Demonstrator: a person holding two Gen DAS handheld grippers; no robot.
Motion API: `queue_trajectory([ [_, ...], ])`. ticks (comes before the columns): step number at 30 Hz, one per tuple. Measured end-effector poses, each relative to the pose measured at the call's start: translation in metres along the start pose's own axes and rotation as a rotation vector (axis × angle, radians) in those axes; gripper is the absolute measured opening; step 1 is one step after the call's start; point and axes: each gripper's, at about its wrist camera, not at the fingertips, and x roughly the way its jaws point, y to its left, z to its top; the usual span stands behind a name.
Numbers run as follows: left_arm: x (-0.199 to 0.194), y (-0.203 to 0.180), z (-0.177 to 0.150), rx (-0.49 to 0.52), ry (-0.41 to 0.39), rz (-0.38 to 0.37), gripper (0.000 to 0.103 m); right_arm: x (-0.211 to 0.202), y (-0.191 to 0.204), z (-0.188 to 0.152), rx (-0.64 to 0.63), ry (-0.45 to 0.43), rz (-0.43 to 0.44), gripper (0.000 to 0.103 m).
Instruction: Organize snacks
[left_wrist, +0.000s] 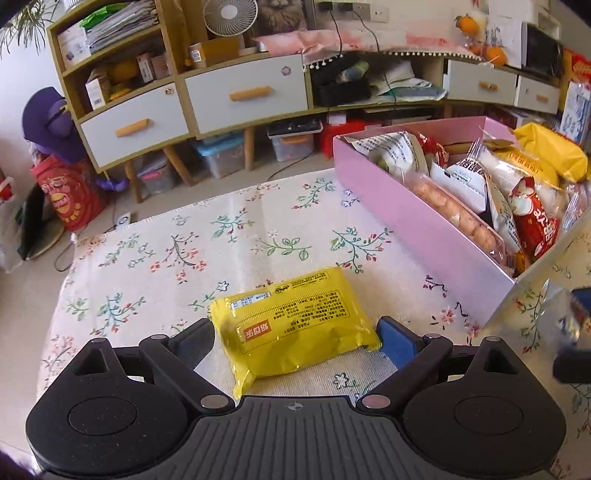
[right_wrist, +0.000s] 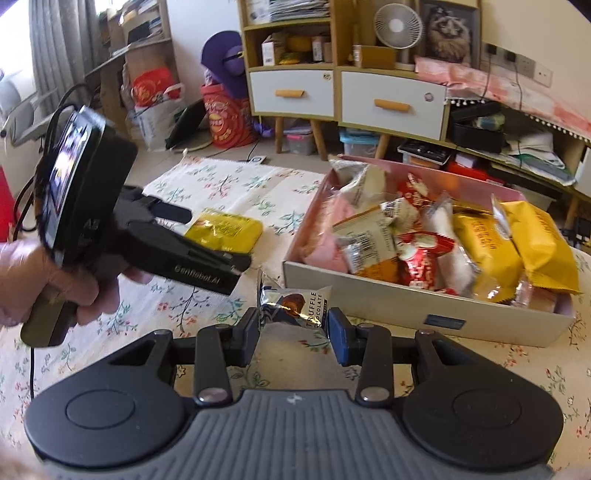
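A yellow snack packet (left_wrist: 295, 321) lies flat on the floral cloth (left_wrist: 166, 258). My left gripper (left_wrist: 295, 341) is open, its fingers on either side of the packet without squeezing it. The packet also shows in the right wrist view (right_wrist: 223, 230), beyond the left gripper's body (right_wrist: 155, 240). My right gripper (right_wrist: 293, 334) is shut on a truffle chocolate packet (right_wrist: 295, 304) and holds it just above the cloth, in front of the pink snack box (right_wrist: 406, 306). The box (left_wrist: 406, 218) is full of several packets in red, white and yellow.
The cloth-covered table ends at its far edge (left_wrist: 207, 206). Beyond it stands a shelf unit with white drawers (left_wrist: 243, 92) and storage bins on the floor. A gloved hand (right_wrist: 44, 280) holds the left gripper.
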Motion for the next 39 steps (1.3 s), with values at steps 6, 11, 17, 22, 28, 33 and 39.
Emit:
queue_trajectory([
  [6,0.003,0.009,-0.001,-0.009,-0.019,-0.065,0.092,0.004,0.002,-0.002,-0.004,0.014,-0.004,0.036],
  [11,0.000,0.008,-0.005,-0.023,-0.044,-0.085,0.079,0.008,0.000,-0.002,-0.004,0.022,-0.013,0.036],
  [17,-0.005,0.000,-0.009,-0.031,-0.064,-0.053,0.076,0.007,0.001,-0.003,-0.003,0.022,-0.020,0.036],
  [22,-0.013,-0.003,-0.011,-0.026,-0.066,-0.039,0.076,0.003,0.001,-0.002,-0.004,0.010,-0.022,0.037],
  [28,-0.032,-0.004,-0.007,-0.057,-0.094,-0.038,0.076,-0.008,-0.005,0.003,0.004,-0.023,-0.021,0.036],
  [33,-0.046,-0.017,0.008,-0.049,-0.131,-0.053,0.076,-0.017,-0.020,0.014,0.023,-0.068,-0.041,0.037],
  [39,-0.055,-0.046,0.036,-0.009,-0.177,-0.104,0.077,-0.016,-0.051,0.029,0.046,-0.109,-0.094,0.037],
])
